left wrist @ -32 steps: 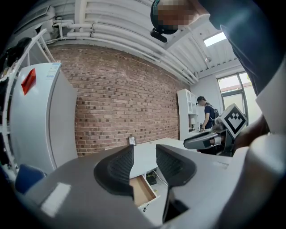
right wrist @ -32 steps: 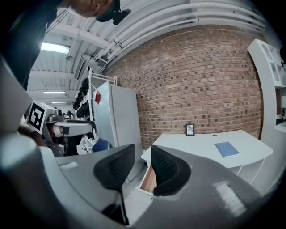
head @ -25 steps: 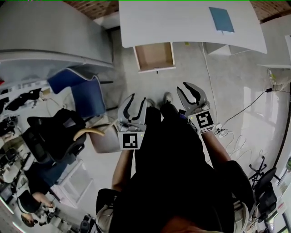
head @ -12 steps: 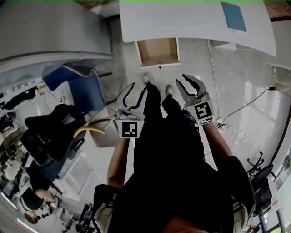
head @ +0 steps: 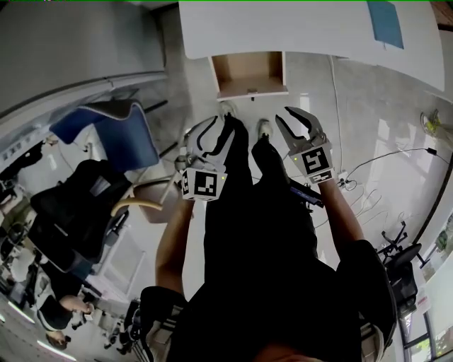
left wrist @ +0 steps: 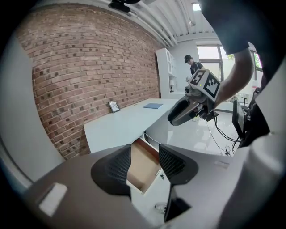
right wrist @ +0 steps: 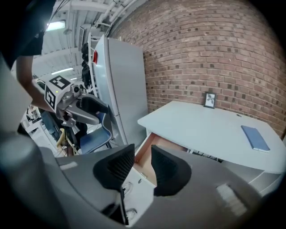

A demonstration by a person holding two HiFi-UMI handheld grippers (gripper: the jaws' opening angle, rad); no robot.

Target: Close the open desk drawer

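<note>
The open desk drawer (head: 249,73) sticks out from under the white desk (head: 297,28), and its bare wooden inside shows. Both grippers hang in the air short of it, over the person's legs. My left gripper (head: 213,131) is open; its jaws have just been opening and nothing is between them. My right gripper (head: 296,121) is open too, less wide, and empty. In the left gripper view the drawer (left wrist: 142,167) shows through the gap of the left gripper (left wrist: 144,159). In the right gripper view the drawer (right wrist: 156,150) lies just beyond the right gripper (right wrist: 143,162).
A blue chair (head: 120,134) and a black office chair (head: 78,212) stand to the left. A blue notebook (head: 388,21) and a small picture frame (right wrist: 208,99) are on the desk. Cables (head: 368,198) run over the floor at right. A grey cabinet (right wrist: 120,80) stands beside the desk.
Both grippers have sunk and moved toward the drawer, which now lies closer ahead of them. The left jaws stand wider apart than before.
</note>
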